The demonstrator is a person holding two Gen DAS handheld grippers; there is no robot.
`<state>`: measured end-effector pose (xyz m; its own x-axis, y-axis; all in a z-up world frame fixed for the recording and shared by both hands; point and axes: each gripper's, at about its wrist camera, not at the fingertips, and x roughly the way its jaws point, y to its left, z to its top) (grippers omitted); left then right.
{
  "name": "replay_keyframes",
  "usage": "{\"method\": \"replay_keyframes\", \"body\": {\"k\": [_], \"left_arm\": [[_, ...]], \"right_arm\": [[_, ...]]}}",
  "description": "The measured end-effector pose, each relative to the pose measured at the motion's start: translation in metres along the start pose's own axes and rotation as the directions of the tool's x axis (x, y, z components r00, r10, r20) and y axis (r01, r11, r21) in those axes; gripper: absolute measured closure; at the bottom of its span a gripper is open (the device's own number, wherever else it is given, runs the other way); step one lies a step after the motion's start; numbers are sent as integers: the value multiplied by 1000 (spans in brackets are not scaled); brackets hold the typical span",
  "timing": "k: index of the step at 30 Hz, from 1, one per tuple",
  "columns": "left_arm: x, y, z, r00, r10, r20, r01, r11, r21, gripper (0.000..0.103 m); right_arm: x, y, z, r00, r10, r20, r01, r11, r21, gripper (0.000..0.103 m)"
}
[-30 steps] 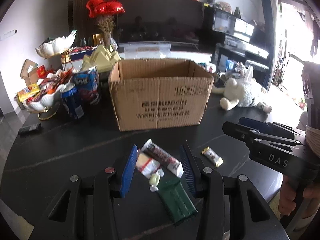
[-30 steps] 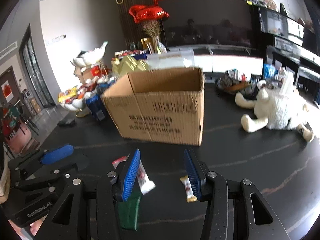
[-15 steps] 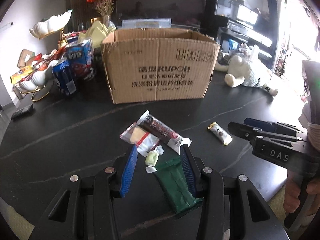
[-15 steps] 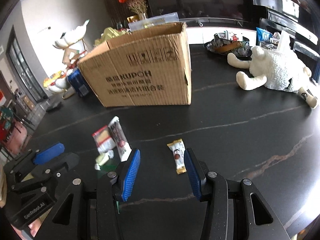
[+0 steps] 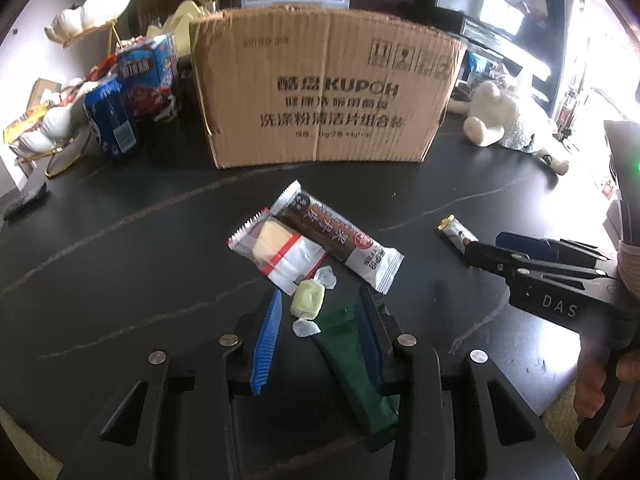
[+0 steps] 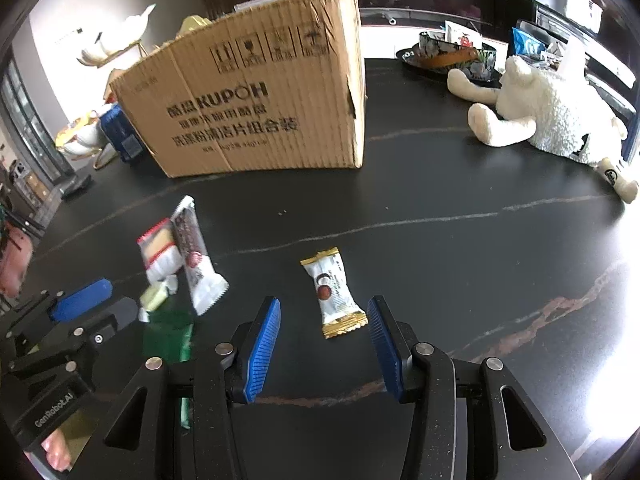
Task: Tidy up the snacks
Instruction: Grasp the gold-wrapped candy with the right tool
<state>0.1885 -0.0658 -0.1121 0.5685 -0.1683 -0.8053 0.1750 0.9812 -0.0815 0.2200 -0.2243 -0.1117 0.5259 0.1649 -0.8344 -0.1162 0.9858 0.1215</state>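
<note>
Candy [image 5: 307,301] (seemingly untouched) between closing left hand-held gripper [image 5: 320,334].

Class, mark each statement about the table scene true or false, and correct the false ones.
1. The cardboard box stands upright behind the loose snacks. True.
2. The right claw already grips the white and gold candy. False: the candy lies on the table between its open pads.
3. A green packet lies by the left claw. True.
4. The plush sheep sits inside the box. False: it lies on the table.
</note>
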Motion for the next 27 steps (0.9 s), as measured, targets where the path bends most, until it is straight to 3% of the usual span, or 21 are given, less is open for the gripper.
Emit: {"method": "replay_keyframes", "body": {"k": [17,19,27], "left_arm": [[23,7,4,999,-34,-38,33,999,-36,78],[23,7,5,999,-39,-36,38,999,-38,79],[26,5,7,998,-49,-35,48,998,-33,80]], "right_arm": [[16,0,9,1000,6,-5,-6,1000,10,57],[18,-1,9,1000,9,-13,-9,1000,12,66],[22,0,7,1000,14,-20,-14,1000,9,74]]}}
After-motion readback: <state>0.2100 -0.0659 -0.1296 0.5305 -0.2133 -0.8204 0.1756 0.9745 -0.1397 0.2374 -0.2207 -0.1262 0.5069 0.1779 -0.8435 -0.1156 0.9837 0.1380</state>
